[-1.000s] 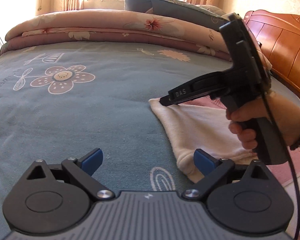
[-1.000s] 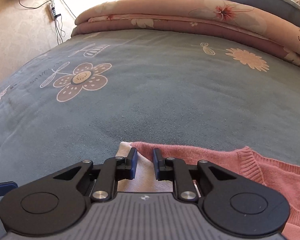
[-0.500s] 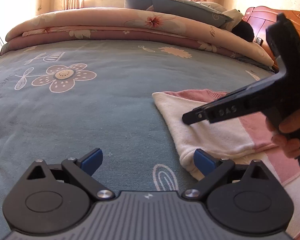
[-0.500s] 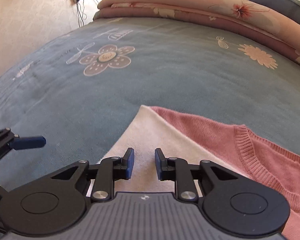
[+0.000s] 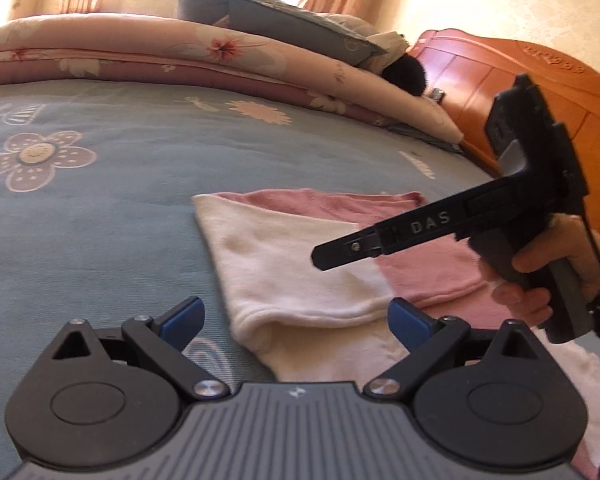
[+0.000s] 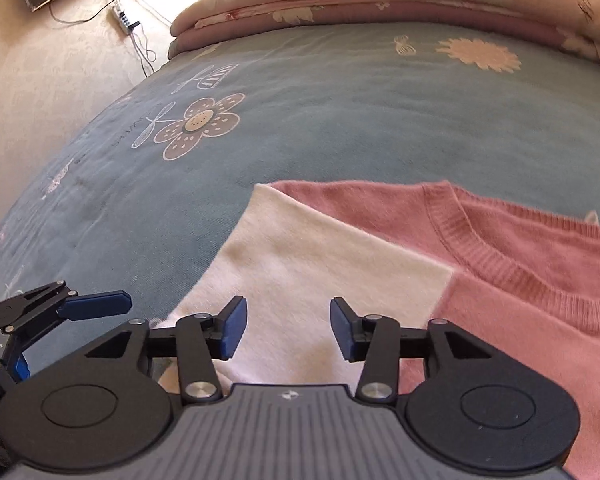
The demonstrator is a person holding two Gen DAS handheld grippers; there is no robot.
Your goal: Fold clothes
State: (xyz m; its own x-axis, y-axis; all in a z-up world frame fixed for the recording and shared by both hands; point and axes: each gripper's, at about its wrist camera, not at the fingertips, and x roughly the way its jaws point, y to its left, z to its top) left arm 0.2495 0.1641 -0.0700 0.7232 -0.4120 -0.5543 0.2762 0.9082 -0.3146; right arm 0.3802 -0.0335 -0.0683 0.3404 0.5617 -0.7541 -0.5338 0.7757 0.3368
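Observation:
A pink and white knit sweater [image 5: 300, 264] lies on the blue bedspread, its white sleeve folded across the pink body [image 6: 520, 292]. My right gripper [image 6: 287, 330] hovers above the white sleeve [image 6: 320, 264]; its jaws are opening and nothing is between them. In the left wrist view a hand holds it over the sweater, right gripper [image 5: 320, 258] tip pointing left. My left gripper [image 5: 296, 320] stands wide open just in front of the sleeve's cuff, holding nothing. It also shows at the lower left of the right wrist view, left gripper [image 6: 96, 304].
The blue floral bedspread [image 5: 100, 208] stretches left and ahead. A rolled pink quilt [image 5: 204, 56] and pillows [image 5: 268, 20] line the far side. An orange wooden headboard [image 5: 500, 72] stands at the right. The bed's left edge drops to the floor [image 6: 40, 100].
My right gripper let go of the sleeve's far corner, pulled back toward the near right and opened. The white sleeve stays folded over the pink body. The left gripper tilted down a little.

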